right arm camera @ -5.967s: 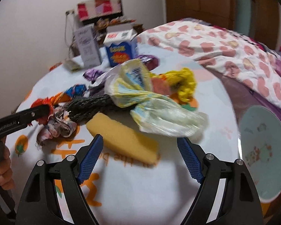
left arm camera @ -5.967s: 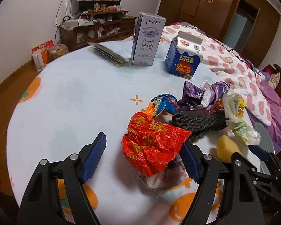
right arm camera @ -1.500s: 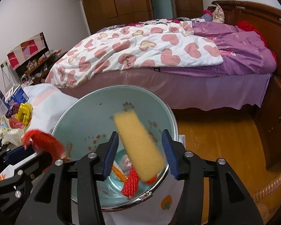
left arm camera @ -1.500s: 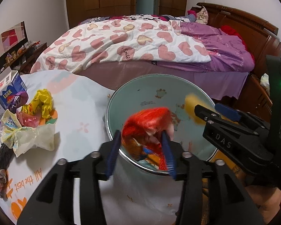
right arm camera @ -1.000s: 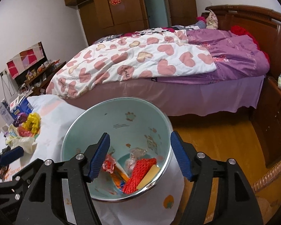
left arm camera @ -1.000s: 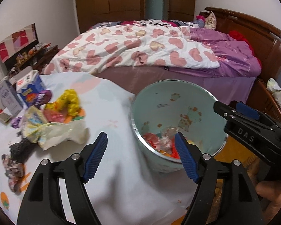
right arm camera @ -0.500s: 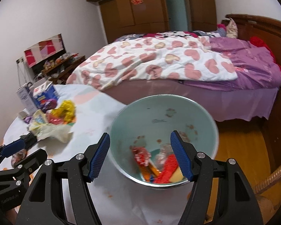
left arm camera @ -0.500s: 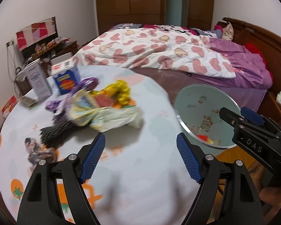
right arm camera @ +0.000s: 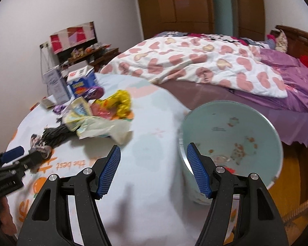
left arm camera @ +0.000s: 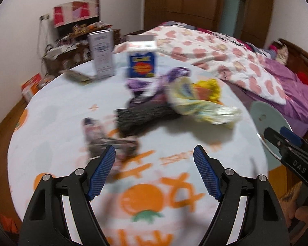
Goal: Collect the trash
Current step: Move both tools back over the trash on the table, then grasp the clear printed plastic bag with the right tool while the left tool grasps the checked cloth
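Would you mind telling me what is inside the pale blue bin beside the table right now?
In the right wrist view, the bin shows mostly its printed inner wall. Only a clear wrapper and a red scrap peek out; the right hand-held gripper covers the bottom.

Right gripper [right arm camera: 153, 171] is open, empty, above table edge w/ pale green bin [right arm camera: 256, 121] at right. Trash pile [right arm camera: 96, 119] lies on tablecloth [right arm camera: 154, 127], left.

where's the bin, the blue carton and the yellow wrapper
bin [right arm camera: 225, 110]: right wrist view, far inner wall under the rim
blue carton [left arm camera: 141, 66]: left wrist view, front face
yellow wrapper [right arm camera: 121, 100]: right wrist view, middle of the crumpled foil
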A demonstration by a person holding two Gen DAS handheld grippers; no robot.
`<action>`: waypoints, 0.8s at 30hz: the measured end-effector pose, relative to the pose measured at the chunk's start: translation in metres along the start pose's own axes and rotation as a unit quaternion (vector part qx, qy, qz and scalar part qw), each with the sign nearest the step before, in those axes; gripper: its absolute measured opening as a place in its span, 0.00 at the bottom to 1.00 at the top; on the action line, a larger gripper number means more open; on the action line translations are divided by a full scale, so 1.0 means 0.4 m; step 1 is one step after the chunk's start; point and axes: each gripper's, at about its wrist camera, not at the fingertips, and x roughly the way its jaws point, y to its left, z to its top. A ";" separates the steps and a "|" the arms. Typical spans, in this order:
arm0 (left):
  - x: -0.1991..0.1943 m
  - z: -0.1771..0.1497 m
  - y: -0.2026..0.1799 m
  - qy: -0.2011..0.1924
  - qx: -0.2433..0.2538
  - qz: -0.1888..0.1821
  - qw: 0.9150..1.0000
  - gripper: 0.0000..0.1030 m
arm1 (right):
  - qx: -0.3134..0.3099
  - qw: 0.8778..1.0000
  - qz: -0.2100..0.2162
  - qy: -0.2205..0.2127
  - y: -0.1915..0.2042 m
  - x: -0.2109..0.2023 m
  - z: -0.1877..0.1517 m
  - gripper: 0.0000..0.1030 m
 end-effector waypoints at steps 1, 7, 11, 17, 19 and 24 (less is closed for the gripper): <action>0.000 -0.002 0.021 0.000 -0.009 0.005 1.000 0.75 | -0.004 1.000 0.003 0.001 0.009 0.004 0.001 0.65; 0.017 -0.006 0.151 0.009 -0.073 0.029 0.997 0.75 | -0.043 0.999 0.032 0.002 0.075 0.036 0.035 0.65; 0.033 0.002 0.186 0.015 -0.088 0.035 0.995 0.75 | -0.072 0.996 0.045 0.002 0.111 0.066 0.064 0.66; 0.077 0.000 0.175 0.037 -0.086 0.030 0.995 0.75 | -0.108 0.992 0.060 0.012 0.142 0.131 0.114 0.72; 0.095 -0.001 0.168 0.045 -0.088 0.028 0.995 0.75 | -0.126 0.990 0.066 0.021 0.153 0.153 0.120 0.72; 0.118 -0.011 0.166 0.056 -0.088 0.030 0.994 0.74 | -0.173 0.979 0.083 0.069 0.192 0.216 0.097 0.72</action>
